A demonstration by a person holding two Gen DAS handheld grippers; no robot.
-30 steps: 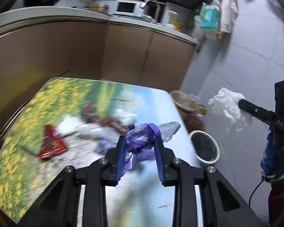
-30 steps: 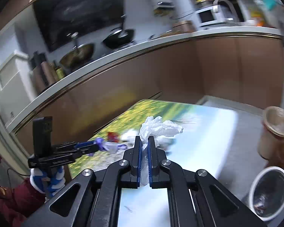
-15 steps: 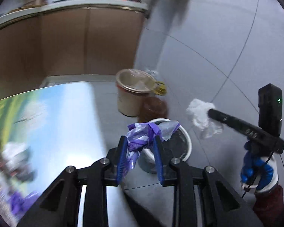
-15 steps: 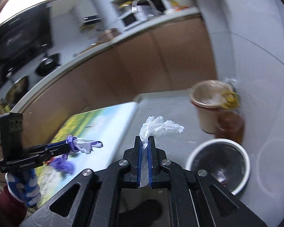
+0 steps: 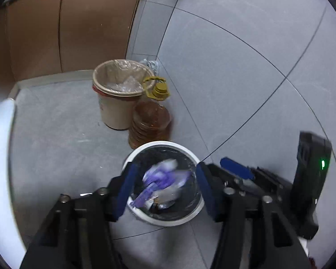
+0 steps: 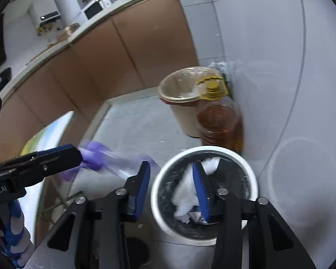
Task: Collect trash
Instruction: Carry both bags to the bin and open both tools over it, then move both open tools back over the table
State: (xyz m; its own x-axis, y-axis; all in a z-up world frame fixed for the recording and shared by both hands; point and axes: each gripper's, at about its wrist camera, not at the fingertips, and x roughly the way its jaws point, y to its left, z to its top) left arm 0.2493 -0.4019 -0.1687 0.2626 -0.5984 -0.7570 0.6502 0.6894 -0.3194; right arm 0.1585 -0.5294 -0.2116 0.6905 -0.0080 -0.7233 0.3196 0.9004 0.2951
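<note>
Oil jug (image 5: 150,123) stands between lined bucket (image 5: 116,103) and bin (image 5: 197,213).

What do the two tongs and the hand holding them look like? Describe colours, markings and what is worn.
Both tongs are black angular linkages with silver pivot bolts and blue pads on two fingers: left tongs, right tongs. The left bears white lettering on its side. The right carries a black box with a green light. A blue-and-white glove covers the left hand.
</note>
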